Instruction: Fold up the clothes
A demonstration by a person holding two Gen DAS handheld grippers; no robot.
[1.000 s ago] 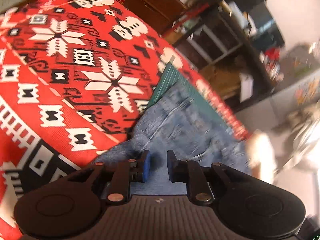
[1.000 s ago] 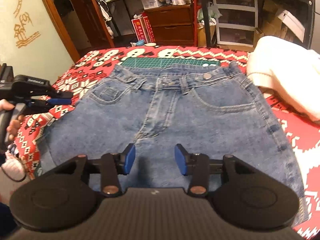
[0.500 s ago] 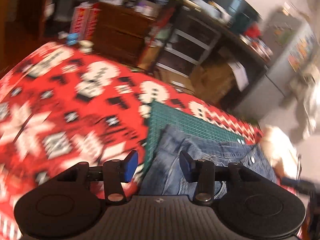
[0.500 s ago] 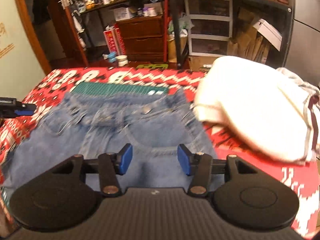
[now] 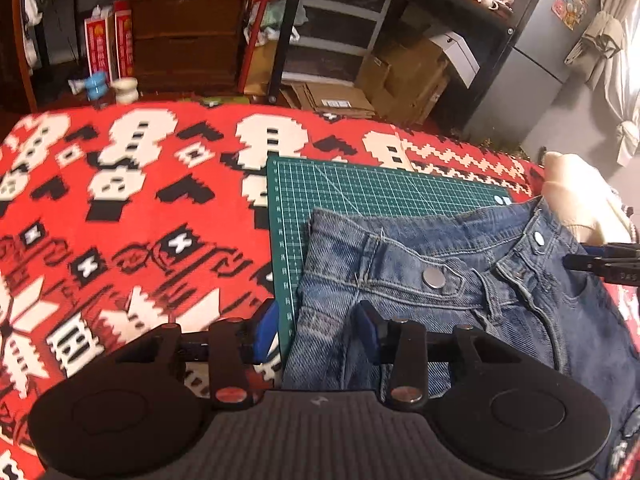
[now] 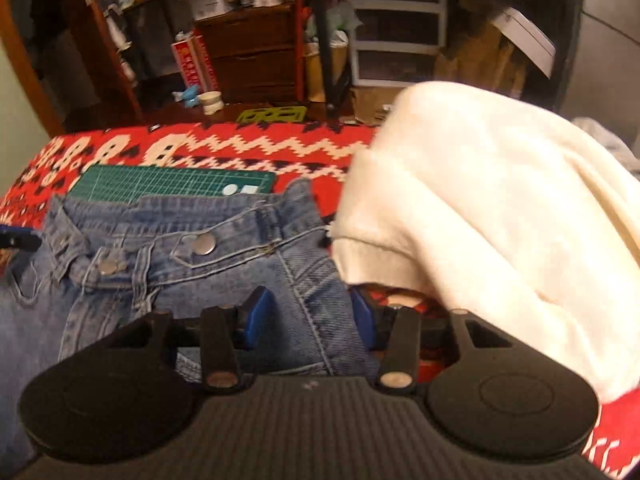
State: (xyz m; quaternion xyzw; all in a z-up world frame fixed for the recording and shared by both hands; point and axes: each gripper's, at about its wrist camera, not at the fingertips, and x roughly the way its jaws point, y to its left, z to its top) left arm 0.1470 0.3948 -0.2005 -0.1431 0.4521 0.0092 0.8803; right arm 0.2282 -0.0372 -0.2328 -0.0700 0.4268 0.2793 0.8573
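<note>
Blue jeans [image 5: 460, 292] lie flat on the red patterned cloth, waistband toward the far side, partly over a green cutting mat [image 5: 360, 188]. My left gripper [image 5: 316, 330] is open and straddles the left edge of the jeans near the waistband. In the right wrist view my right gripper [image 6: 308, 316] is open over the right side seam of the jeans [image 6: 208, 268], just below the waistband. A cream garment [image 6: 500, 216] is heaped right beside that seam. The right gripper's tip [image 5: 600, 266] shows at the far right of the left wrist view.
The red, white and black patterned cloth [image 5: 132, 216] covers the whole surface. Beyond its far edge stand a wooden dresser [image 5: 184, 36], shelving with drawers [image 6: 394, 24] and cardboard boxes [image 5: 404, 80]. A grey fridge [image 5: 540, 48] stands at the back right.
Both grippers moved up from the legs toward the waistband. The left one swung from the red cloth to the jeans' left edge and opened wider; the right one shifted right to the side seam by the cream garment.
</note>
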